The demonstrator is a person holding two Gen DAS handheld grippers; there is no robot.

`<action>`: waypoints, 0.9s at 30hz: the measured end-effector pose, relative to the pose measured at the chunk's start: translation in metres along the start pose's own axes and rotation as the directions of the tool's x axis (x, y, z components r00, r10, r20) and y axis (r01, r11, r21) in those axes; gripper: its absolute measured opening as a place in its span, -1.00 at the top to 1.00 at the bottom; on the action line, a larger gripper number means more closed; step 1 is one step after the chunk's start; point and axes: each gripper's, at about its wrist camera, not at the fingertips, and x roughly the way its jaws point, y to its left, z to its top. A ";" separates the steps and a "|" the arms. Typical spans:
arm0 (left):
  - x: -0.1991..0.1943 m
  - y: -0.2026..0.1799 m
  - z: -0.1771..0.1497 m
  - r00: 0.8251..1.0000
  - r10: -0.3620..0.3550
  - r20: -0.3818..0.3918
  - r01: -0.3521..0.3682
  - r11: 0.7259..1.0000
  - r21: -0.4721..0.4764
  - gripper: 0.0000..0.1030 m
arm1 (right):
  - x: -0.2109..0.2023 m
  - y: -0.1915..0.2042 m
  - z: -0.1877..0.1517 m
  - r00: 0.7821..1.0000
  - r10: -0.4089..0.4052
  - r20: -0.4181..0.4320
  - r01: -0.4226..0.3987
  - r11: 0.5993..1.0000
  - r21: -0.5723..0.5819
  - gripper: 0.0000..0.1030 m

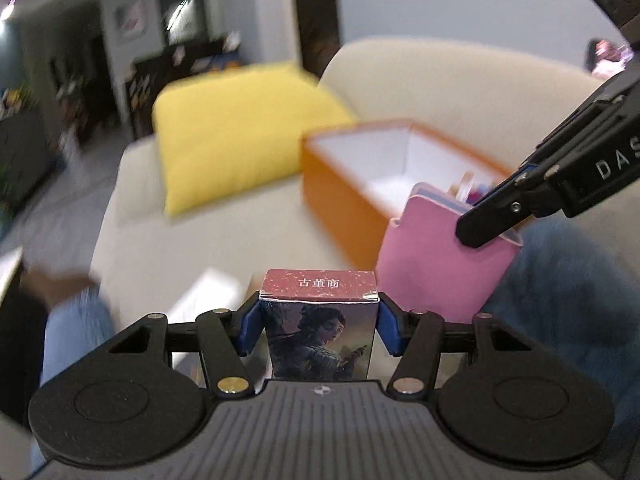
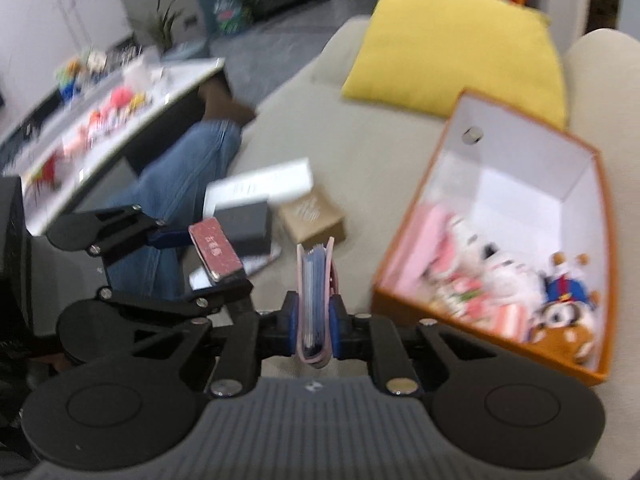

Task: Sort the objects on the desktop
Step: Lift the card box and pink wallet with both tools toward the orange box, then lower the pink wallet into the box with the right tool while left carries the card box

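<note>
A small card box (image 1: 318, 322), with a dark red top and a painted figure on its face, is clamped upright between the blue pads of the left gripper (image 1: 318, 326). A pink card holder (image 2: 315, 304), seen edge-on with blue sleeves inside, is clamped between the pads of the right gripper (image 2: 315, 320). Both are held in the air above a beige sofa (image 2: 360, 152).

An orange box (image 2: 404, 264) with a white interior is set on the sofa to the right, just beside the pink holder; plush toys and pink-striped items are seen in its near end. A yellow cushion (image 2: 456, 44) is propped behind it. A tan box (image 2: 312, 218), a black box (image 2: 246, 226) and white papers (image 2: 260, 184) are lying on the seat, near a jeans-clad leg (image 2: 176, 200). A white table (image 2: 100, 108) crowded with small blurred toys is seen further left.
</note>
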 end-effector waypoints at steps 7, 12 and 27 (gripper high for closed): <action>0.018 -0.015 0.081 0.981 -0.104 0.164 0.083 0.988 0.132 -0.29 | -0.067 -0.044 0.034 0.987 -0.073 0.143 0.058 0.993 0.105 0.70; 0.061 -0.032 0.132 0.965 -0.182 0.190 0.141 0.967 0.210 -0.29 | -0.084 -0.080 0.059 0.961 -0.212 0.178 0.189 0.972 0.139 0.70; 0.237 -0.052 0.162 0.939 -0.317 0.135 0.254 0.901 0.353 -0.29 | 0.009 -0.204 0.100 0.936 -0.349 0.042 0.325 0.906 0.272 0.70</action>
